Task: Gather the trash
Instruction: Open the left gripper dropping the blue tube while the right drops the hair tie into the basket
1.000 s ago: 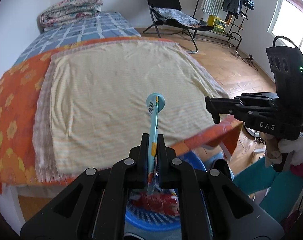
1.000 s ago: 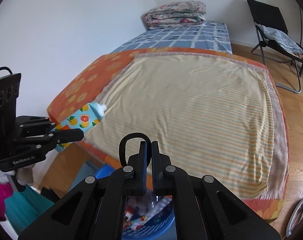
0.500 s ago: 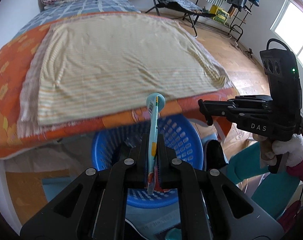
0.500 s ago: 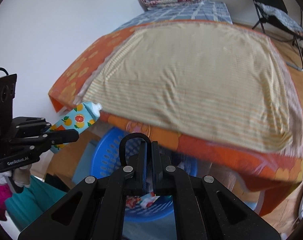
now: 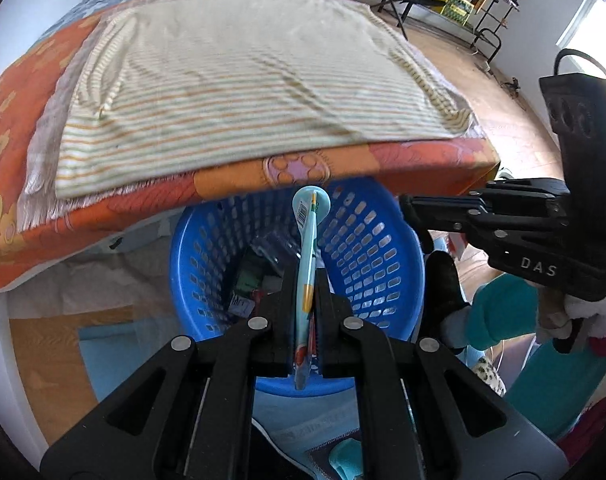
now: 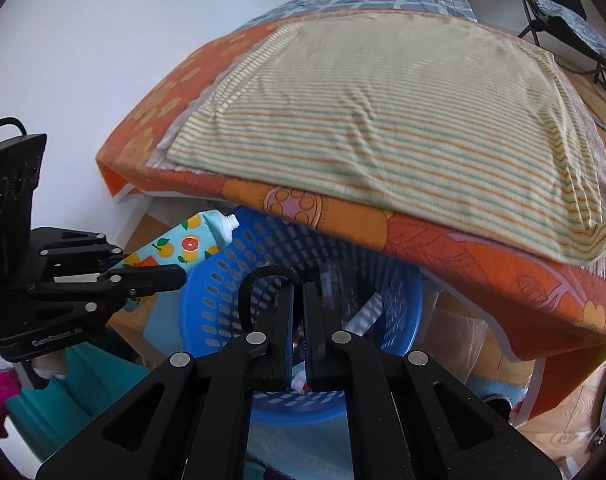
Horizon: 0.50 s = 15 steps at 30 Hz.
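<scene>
the toothpaste tube (image 5: 307,264), flattened and printed with oranges, is pinched near its tail end in the left tongs (image 5: 306,300), which are closed tight on it. its long axis runs straight out along the fingers, nozzle end foremost and tipped down toward the mouth of the blue laundry basket (image 5: 367,248); the uncapped nozzle reaches over the near rim in the right view. the right tongs (image 6: 298,320) are closed as well, gripping a black looped band (image 6: 250,292), perhaps a hair tie, which curls out to their left. both tongs hang just above the basket, side by side. wrappers already lie at its bottom. the far rim sits under the overhanging edge of the bed (image 5: 403,164), so the open room for dropping is the near half.
</scene>
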Motion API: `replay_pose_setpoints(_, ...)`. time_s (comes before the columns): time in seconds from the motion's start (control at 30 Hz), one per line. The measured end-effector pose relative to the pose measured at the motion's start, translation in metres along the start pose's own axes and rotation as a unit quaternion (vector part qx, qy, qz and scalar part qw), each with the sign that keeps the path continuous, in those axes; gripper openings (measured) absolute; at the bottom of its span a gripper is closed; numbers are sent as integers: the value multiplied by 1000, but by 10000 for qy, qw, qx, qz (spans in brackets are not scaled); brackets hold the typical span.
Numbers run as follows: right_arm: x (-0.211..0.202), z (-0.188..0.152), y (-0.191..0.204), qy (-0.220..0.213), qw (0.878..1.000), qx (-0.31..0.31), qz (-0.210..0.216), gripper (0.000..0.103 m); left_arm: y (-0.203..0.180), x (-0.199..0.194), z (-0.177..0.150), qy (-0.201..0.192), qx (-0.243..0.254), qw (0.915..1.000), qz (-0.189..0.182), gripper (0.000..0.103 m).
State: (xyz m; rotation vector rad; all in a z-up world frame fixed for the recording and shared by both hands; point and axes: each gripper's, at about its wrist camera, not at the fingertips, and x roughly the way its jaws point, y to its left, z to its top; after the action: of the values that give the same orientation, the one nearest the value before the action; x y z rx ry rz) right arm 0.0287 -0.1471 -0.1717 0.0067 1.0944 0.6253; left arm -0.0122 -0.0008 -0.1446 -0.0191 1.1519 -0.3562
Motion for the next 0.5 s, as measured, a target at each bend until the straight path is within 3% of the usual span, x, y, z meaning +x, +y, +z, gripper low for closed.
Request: replay_pose_setpoints(0.5, 11, -4, 5, 211, 9997, -110, -77, 3, 7, 6, 3, 57, -116, 9997, 205, 5)
